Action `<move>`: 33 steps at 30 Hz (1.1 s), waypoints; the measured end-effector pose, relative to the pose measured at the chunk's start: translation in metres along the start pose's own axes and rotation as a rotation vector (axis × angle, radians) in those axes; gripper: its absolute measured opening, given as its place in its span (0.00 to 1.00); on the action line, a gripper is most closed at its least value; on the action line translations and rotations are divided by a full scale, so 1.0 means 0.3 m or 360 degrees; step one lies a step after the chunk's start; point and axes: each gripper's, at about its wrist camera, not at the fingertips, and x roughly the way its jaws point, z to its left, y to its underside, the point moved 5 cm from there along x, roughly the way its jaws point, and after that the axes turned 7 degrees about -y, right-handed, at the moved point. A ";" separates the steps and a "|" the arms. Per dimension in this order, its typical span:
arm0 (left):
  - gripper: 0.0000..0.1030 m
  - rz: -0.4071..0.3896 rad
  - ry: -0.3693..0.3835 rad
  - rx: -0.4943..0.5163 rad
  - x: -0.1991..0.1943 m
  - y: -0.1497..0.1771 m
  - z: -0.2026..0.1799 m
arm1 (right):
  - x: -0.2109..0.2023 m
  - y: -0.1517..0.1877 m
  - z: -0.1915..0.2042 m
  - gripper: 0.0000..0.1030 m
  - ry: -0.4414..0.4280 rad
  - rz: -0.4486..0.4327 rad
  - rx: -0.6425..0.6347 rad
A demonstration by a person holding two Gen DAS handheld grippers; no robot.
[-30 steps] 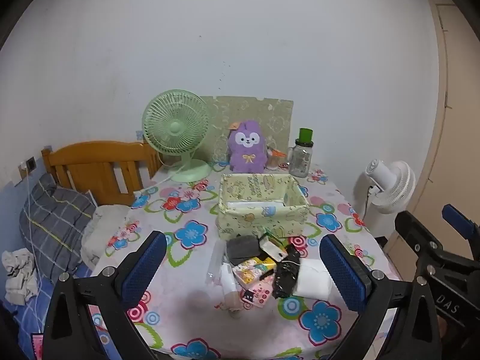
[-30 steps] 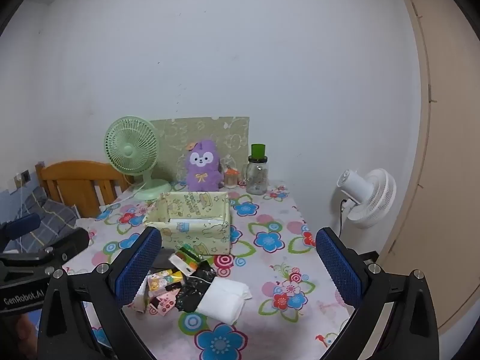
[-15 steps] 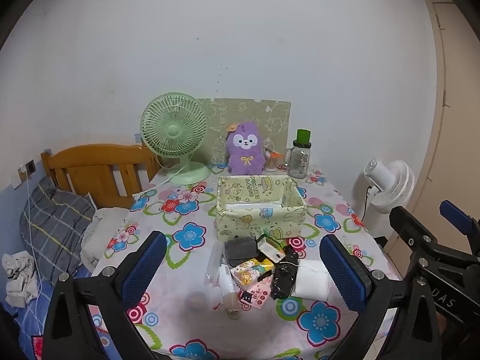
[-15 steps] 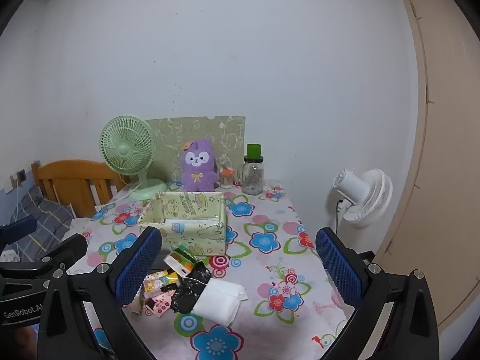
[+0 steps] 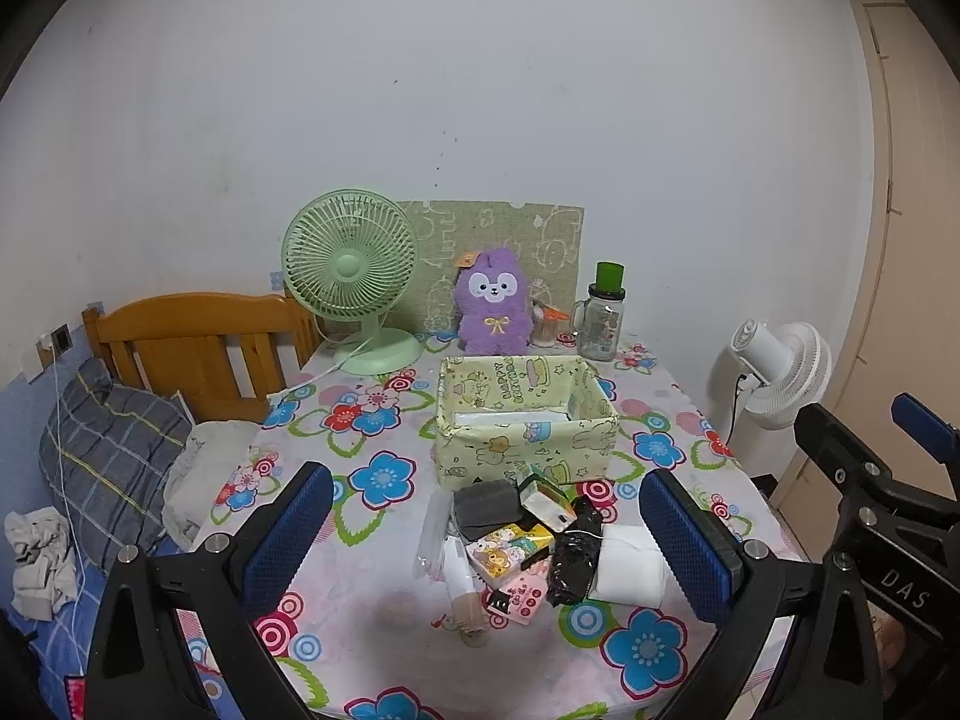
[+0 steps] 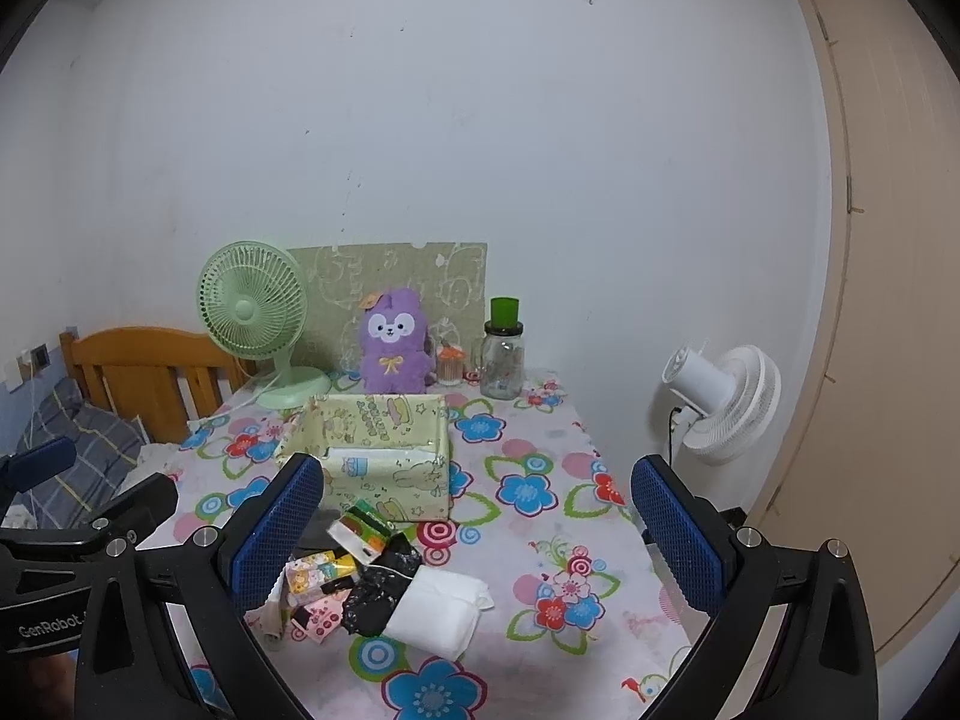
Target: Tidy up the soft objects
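Clutter sits heaped just in front of the pale yellow-green cartoon-print fabric box on your flower-patterned worktop, and the box stands open-topped right behind it, which reads as the likely home for the soft things. Nearest the box lie a dark grey sponge-like block and a small green-and-white carton; further from it, a crumpled black plastic bag touches a white folded soft pad, with a cartoon-printed tissue packet beside them. Well behind the box, against the wall, a fluffy purple plush toy sits upright beside a green desk fan.

You hold the left gripper low and level, aimed at the heap with its jaws spread wide and nothing between them. Your right gripper hangs alongside in the same pose, jaws apart and empty, its left finger over the heap's edge. Neither touches anything; you look poised to choose a first item, probably the white pad.
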 end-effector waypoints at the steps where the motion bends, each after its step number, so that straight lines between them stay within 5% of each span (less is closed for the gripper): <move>1: 1.00 0.0000 0.0002 0.0000 0.000 0.002 0.001 | 0.001 -0.001 0.001 1.00 0.0003 0.0002 -0.0003; 33: 1.00 0.0002 -0.0030 -0.0024 0.026 0.006 0.005 | 0.019 0.014 0.008 1.00 -0.0020 0.0044 0.0014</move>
